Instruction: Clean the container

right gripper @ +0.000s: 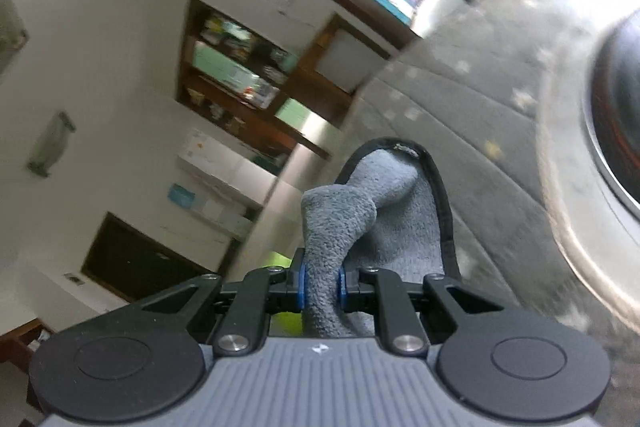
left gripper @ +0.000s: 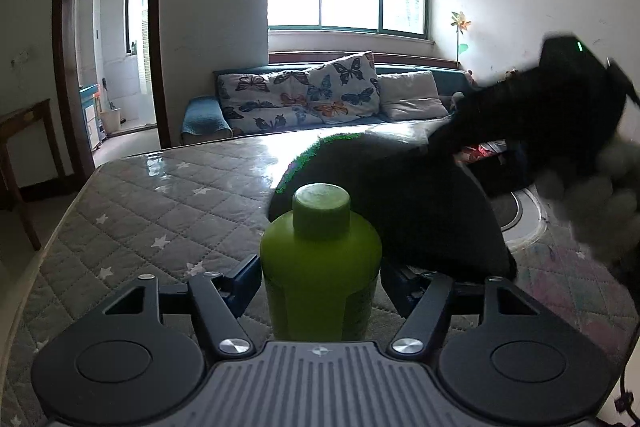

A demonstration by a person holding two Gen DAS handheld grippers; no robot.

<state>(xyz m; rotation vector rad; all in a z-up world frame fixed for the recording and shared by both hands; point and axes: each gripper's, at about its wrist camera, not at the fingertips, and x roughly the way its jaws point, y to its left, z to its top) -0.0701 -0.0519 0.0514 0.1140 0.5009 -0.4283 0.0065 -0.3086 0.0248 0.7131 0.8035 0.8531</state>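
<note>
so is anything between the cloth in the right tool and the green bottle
Nothing visible. The left tool is shut on the green bottle, held upright with its cap on. The right tool grips the grey cloth, which hangs just behind and right of the bottle with only air between.

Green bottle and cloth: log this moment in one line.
left gripper: shut on green bottle | right gripper: shut on grey cloth | surface: quilted mat

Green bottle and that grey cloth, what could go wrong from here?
1. The left gripper clamps the green bottle low on its body, so a push from the cloth could tilt it.
2. The right gripper pinches only a fold of the grey cloth; it might slip out during wiping.
3. The right wrist view is blurred, so aim may be off.
</note>
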